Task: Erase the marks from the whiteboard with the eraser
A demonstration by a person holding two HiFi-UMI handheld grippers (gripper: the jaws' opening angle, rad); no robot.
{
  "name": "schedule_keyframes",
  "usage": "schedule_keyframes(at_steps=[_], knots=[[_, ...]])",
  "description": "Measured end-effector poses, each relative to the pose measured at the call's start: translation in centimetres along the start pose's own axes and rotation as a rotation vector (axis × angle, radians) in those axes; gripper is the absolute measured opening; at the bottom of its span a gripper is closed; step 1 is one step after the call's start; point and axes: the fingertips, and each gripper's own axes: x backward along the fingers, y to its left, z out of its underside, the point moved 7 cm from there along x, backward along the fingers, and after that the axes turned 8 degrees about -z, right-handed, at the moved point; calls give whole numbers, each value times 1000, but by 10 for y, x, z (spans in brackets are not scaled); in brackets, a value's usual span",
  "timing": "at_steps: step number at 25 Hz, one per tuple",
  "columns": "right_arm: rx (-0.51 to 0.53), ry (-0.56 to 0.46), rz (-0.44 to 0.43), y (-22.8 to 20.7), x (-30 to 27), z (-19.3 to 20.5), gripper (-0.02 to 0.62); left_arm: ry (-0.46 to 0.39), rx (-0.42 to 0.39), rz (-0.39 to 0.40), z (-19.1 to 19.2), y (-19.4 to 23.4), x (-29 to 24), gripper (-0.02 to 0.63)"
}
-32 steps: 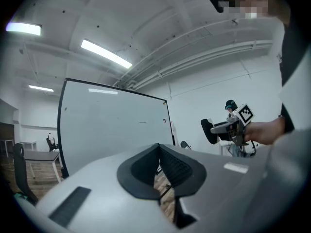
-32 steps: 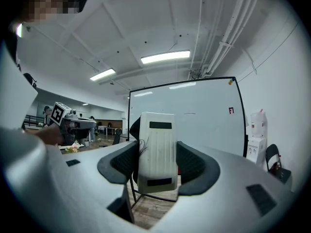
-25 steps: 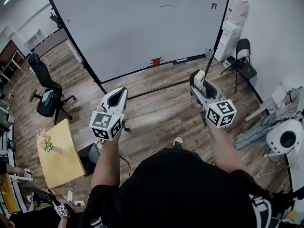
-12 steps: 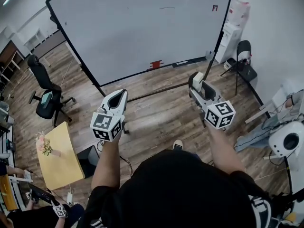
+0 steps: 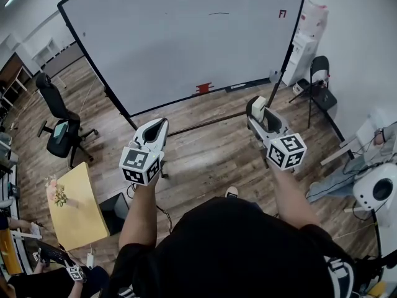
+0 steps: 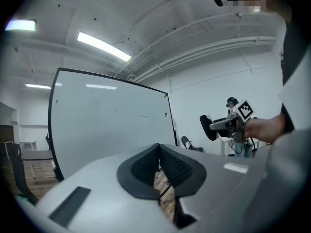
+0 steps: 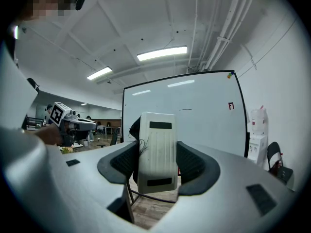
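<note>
The big whiteboard point(image 5: 180, 42) stands ahead on the wood floor, some way beyond both grippers. It bears a short dark stroke point(image 5: 218, 13) near the top and a small red mark point(image 5: 282, 13) by its upper right corner. My right gripper point(image 5: 257, 102) is shut on a white eraser point(image 7: 156, 149), held upright between the jaws and pointing at the board point(image 7: 194, 120). My left gripper point(image 5: 161, 124) is held beside it at the same height, jaws together with nothing between them point(image 6: 159, 166). The stroke point(image 6: 142, 115) also shows in the left gripper view.
A red object point(image 5: 203, 88) lies on the board's bottom ledge. A black office chair point(image 5: 59, 126) and a yellow table point(image 5: 77, 203) are at the left. A water dispenser point(image 5: 301, 42), a black chair point(image 5: 319, 82) and a round white device point(image 5: 375, 191) are at the right.
The board has slid slightly right and down in the head view. Both grippers keep their pose, and the eraser stays in the right one.
</note>
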Motion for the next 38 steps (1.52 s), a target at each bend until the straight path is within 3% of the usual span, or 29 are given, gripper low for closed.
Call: schedule_keyframes(at_steps=[38], knots=[[-24, 46, -25, -74, -39, 9, 238, 66, 8, -5, 9, 0, -84, 12]])
